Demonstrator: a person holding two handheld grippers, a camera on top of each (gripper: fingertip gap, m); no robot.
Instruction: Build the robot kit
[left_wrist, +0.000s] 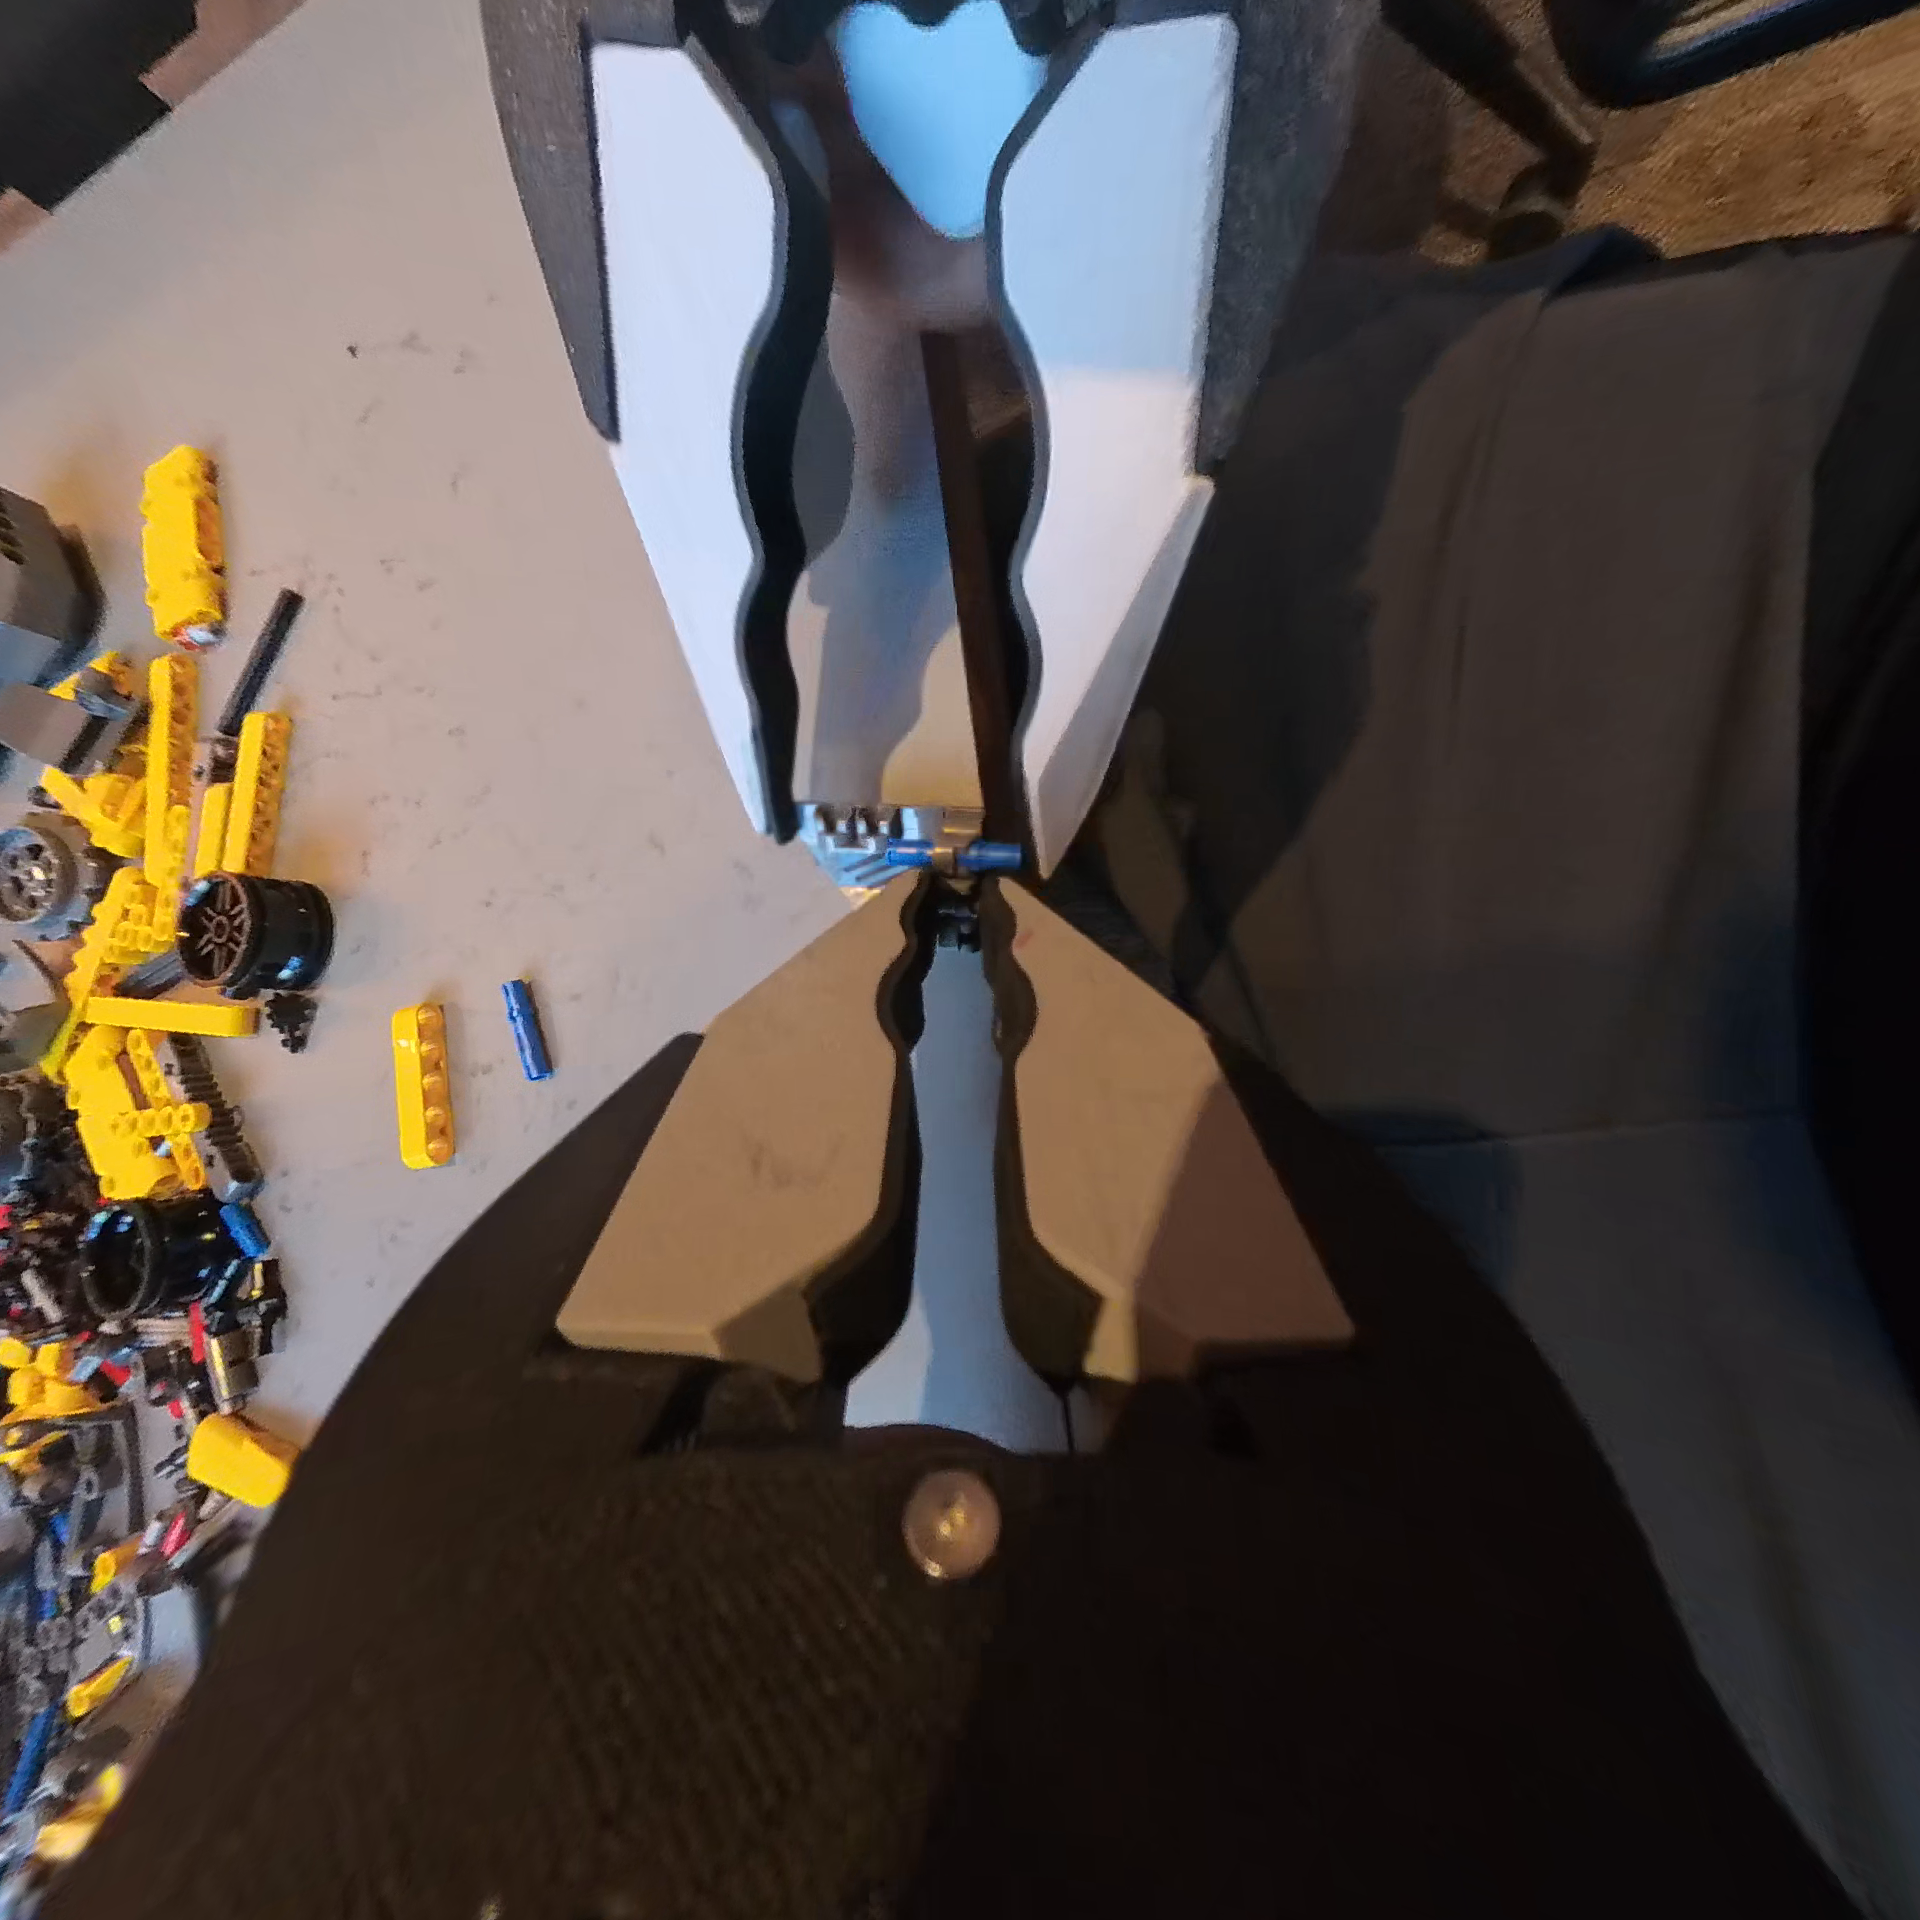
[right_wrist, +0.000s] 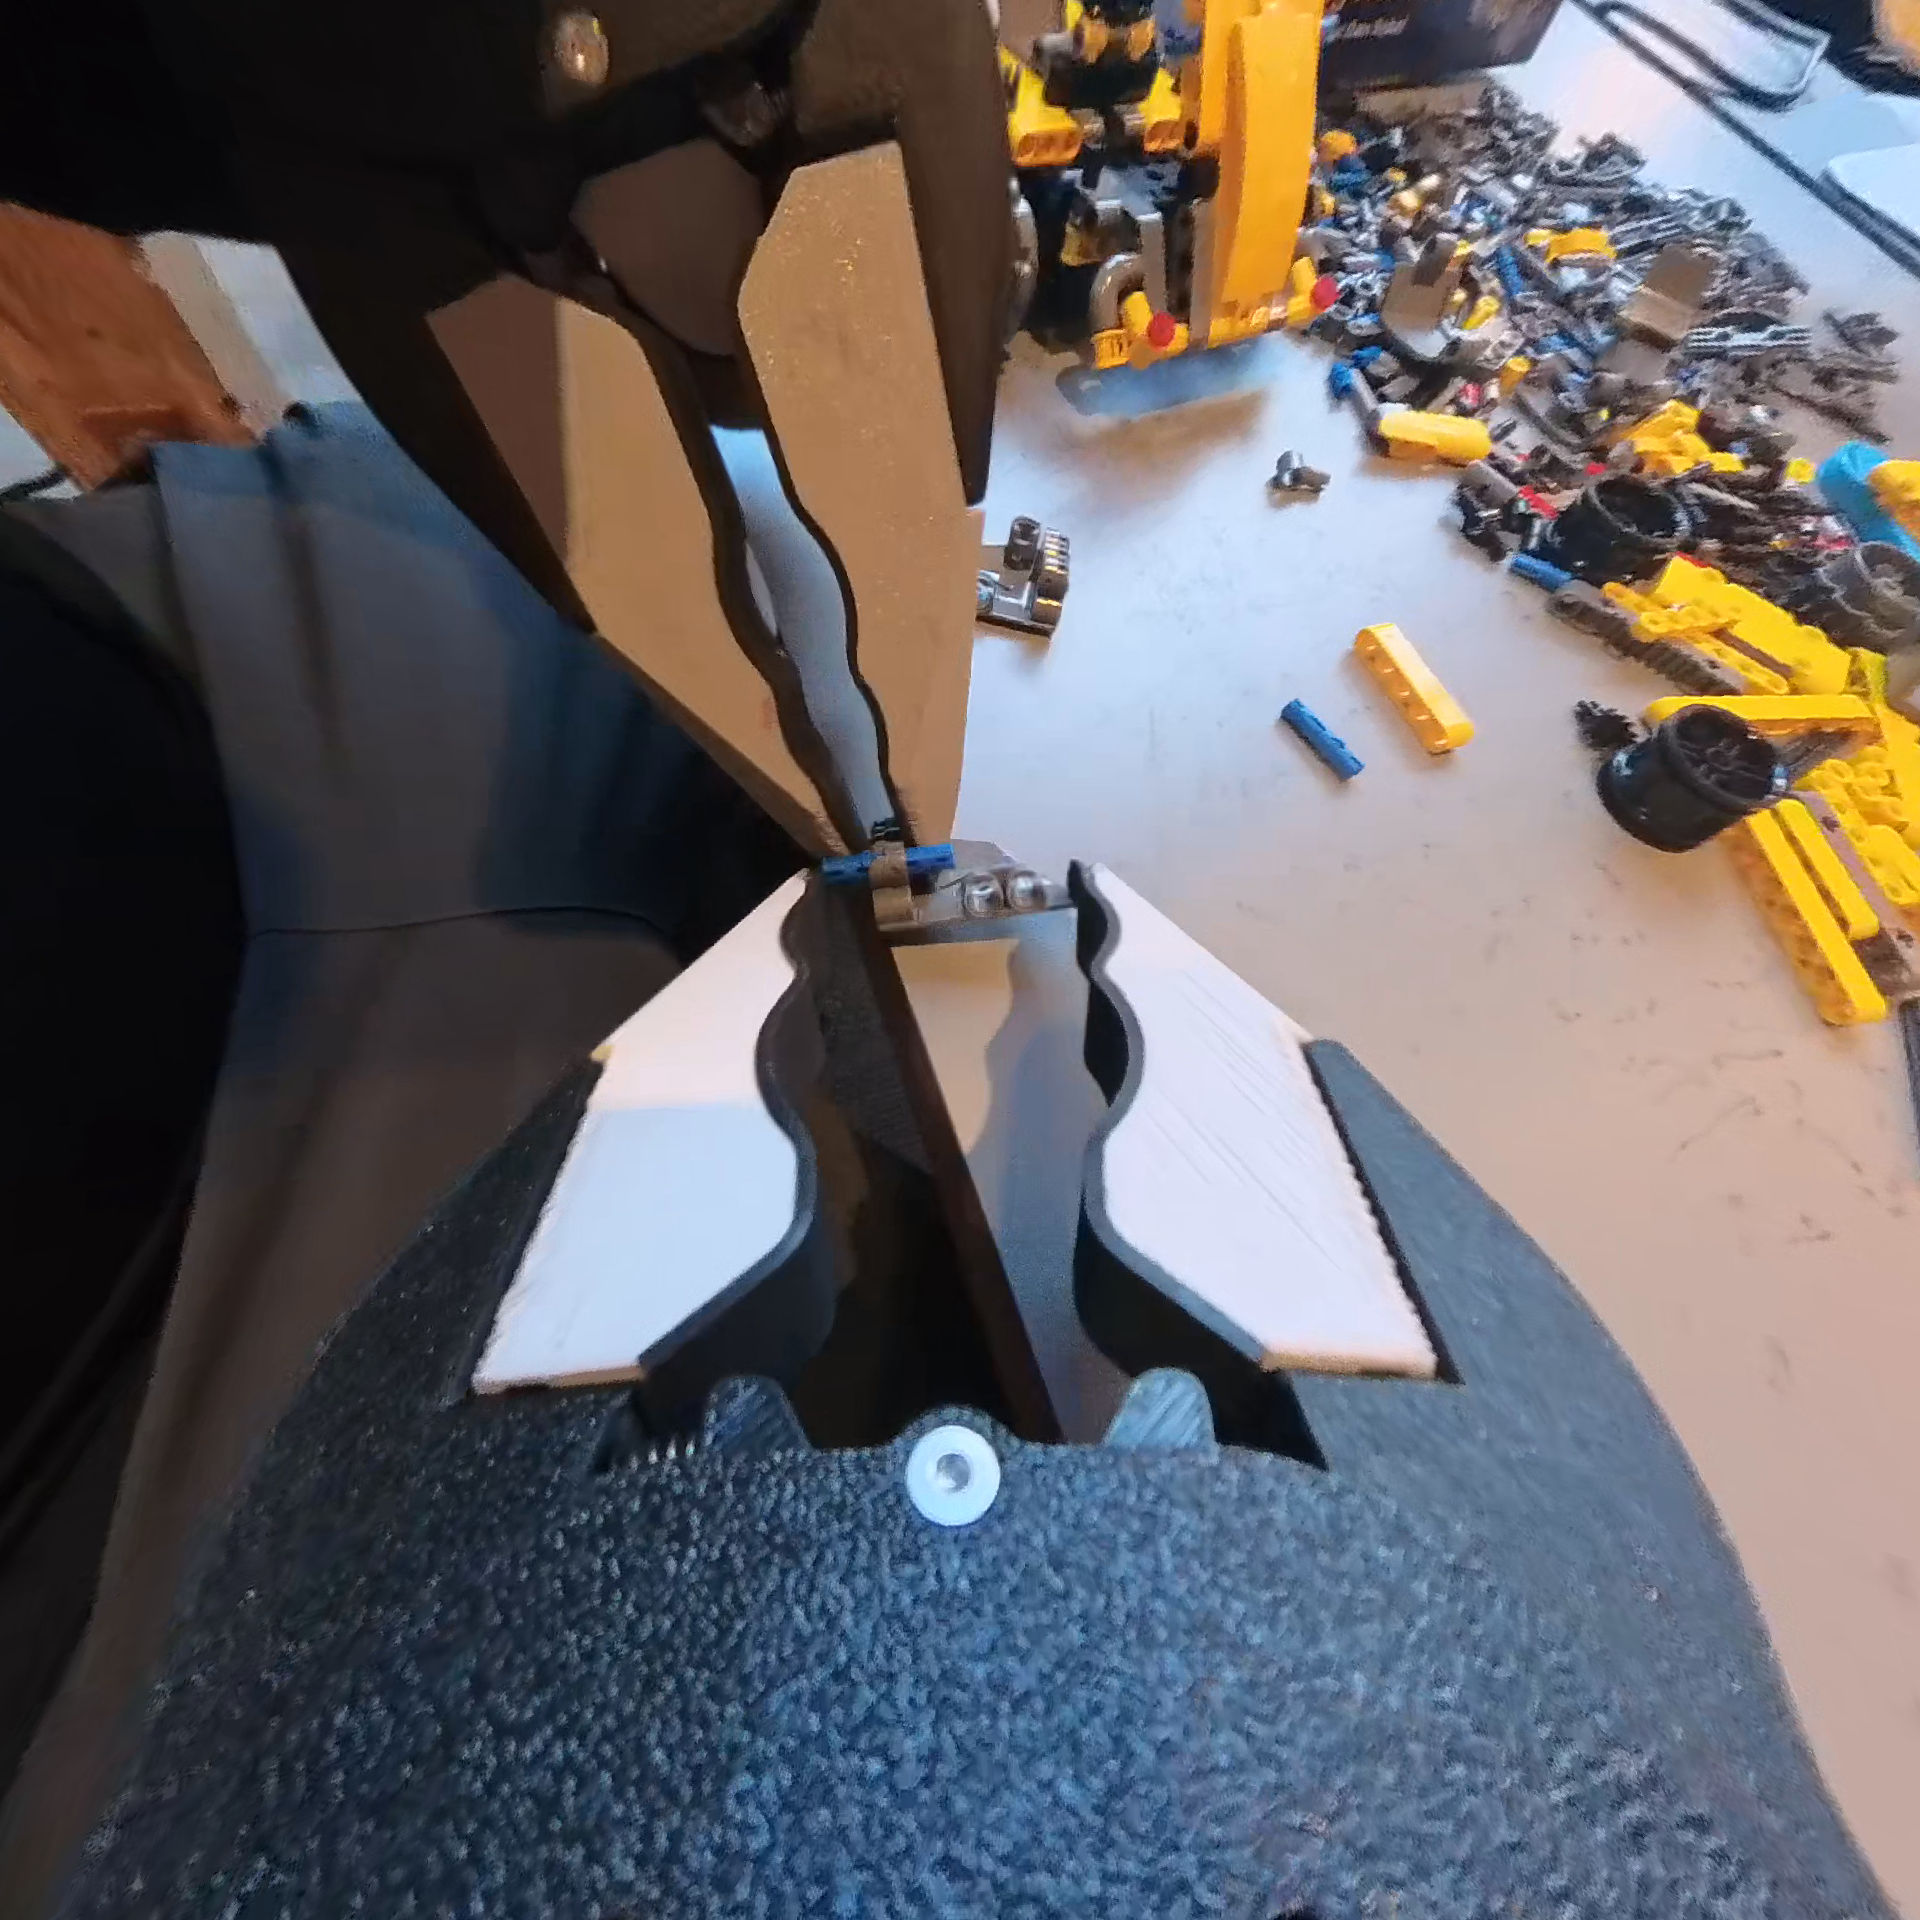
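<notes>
My right gripper (right_wrist: 943, 883), with white fingers, is shut on a small grey toy-brick piece (right_wrist: 982, 894) that has a blue pin (right_wrist: 894, 860) through one end. It holds the piece in the air over the white table's front edge (right_wrist: 935, 1091). My left gripper (left_wrist: 951, 899), with tan fingers, is shut on a small black pin (left_wrist: 954, 927). It meets the grey piece (left_wrist: 868, 831) tip to tip, beside the blue pin (left_wrist: 956, 855). In the right wrist view the left gripper (right_wrist: 896, 823) comes down from the upper left. In the left wrist view the right gripper (left_wrist: 909, 831) comes down from the top.
On the table lie a loose yellow beam (left_wrist: 424, 1086), a loose blue pin (left_wrist: 527, 1029), a black wheel (left_wrist: 255, 935) and a big pile of yellow, black and grey parts (right_wrist: 1714, 436). A part-built yellow model (right_wrist: 1195, 208) and a small grey assembly (right_wrist: 1023, 577) stand farther back. A person's lap (left_wrist: 1507, 727) is beyond the edge. My two grippers' fingertips are within a few centimetres of each other. My right gripper's tips are some 15 cm from the black wheel (left_wrist: 255, 935). My right wrist view (right_wrist: 1671, 758) looks at it from another angle.
</notes>
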